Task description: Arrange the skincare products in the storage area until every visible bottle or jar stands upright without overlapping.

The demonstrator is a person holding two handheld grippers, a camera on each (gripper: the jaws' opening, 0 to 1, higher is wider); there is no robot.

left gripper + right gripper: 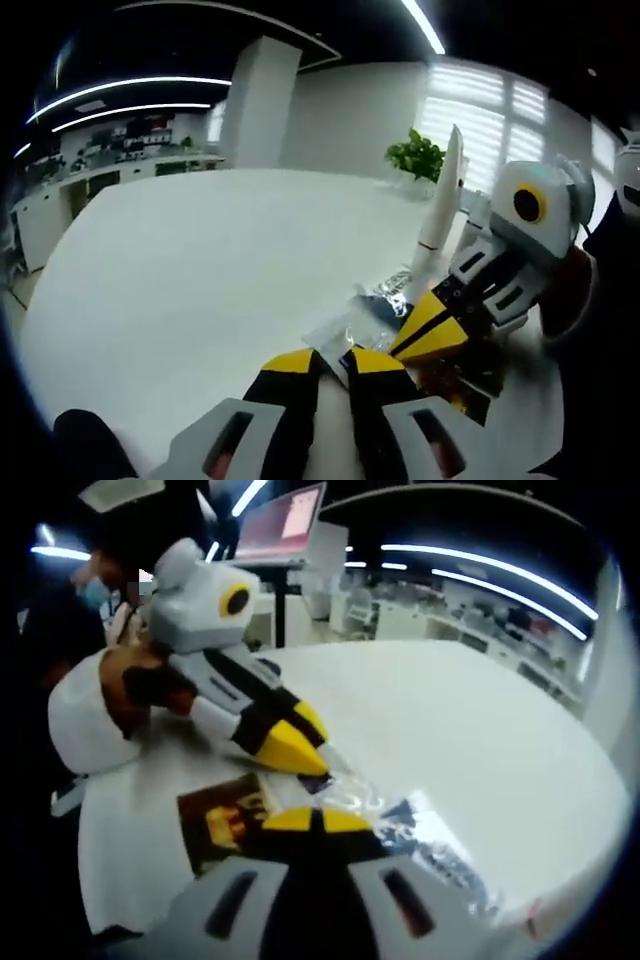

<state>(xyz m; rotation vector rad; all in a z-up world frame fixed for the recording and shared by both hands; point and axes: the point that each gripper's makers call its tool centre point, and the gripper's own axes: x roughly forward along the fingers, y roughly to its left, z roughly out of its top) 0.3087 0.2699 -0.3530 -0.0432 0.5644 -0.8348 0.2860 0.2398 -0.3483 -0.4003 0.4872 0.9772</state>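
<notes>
1. Left gripper (pixel 335 365): jaws look pressed together, tips right at the edge of a clear crinkly packet (pixel 375 310) on the white table (pixel 200 270).
2. Right gripper (pixel 318 820): jaws together too, tips touching that packet (pixel 400 825), just beside a dark brown sachet (pixel 225 820).
3. Packet's probably light, floppy and slippery, so I'd pinch a corner, not the middle.
4. A white tube (pixel 440 200) stands upright, further off behind the packet.

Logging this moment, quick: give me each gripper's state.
Left gripper: jaws nearly together, tips at the clear plastic packet; a grip cannot be told.
Right gripper: jaws shut, tips at the same packet; a grip cannot be told.
</notes>
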